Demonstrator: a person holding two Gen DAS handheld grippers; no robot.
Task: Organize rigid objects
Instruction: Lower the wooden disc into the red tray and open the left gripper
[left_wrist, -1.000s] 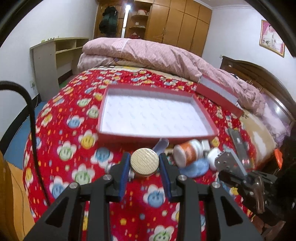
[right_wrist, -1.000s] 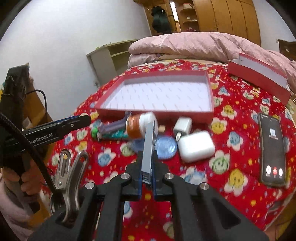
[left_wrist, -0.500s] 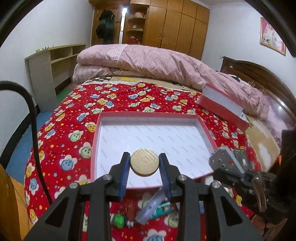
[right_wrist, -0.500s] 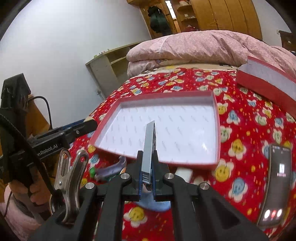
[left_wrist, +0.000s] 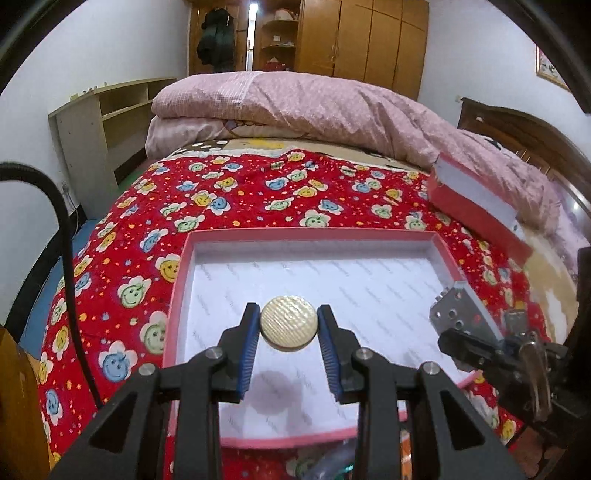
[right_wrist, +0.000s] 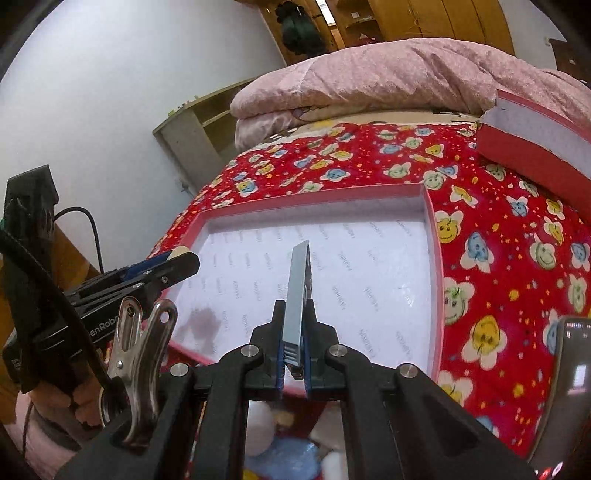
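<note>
My left gripper (left_wrist: 289, 328) is shut on a round gold-textured cap (left_wrist: 289, 322) and hangs over the near half of the shallow red box (left_wrist: 177, 291) with a white lining. My right gripper (right_wrist: 294, 325) is shut on a thin flat metal plate (right_wrist: 297, 288) held on edge, also above the box (right_wrist: 432, 236). In the left wrist view the plate (left_wrist: 460, 310) and right gripper show at the right. In the right wrist view the left gripper's fingers (right_wrist: 162, 269) reach in from the left. Inside, the box shows only its lining.
The box lid (left_wrist: 476, 206) leans against a pink quilt (left_wrist: 314, 107) at the back right. A phone (right_wrist: 569, 387) lies to the right of the box. Several small items (right_wrist: 288, 454) sit on the red flowered bedspread just under the grippers. A shelf unit (left_wrist: 103, 122) stands at the left wall.
Both grippers have moved forward from above the small items to over the box, each keeping its hold. The items have slid out of sight below.
</note>
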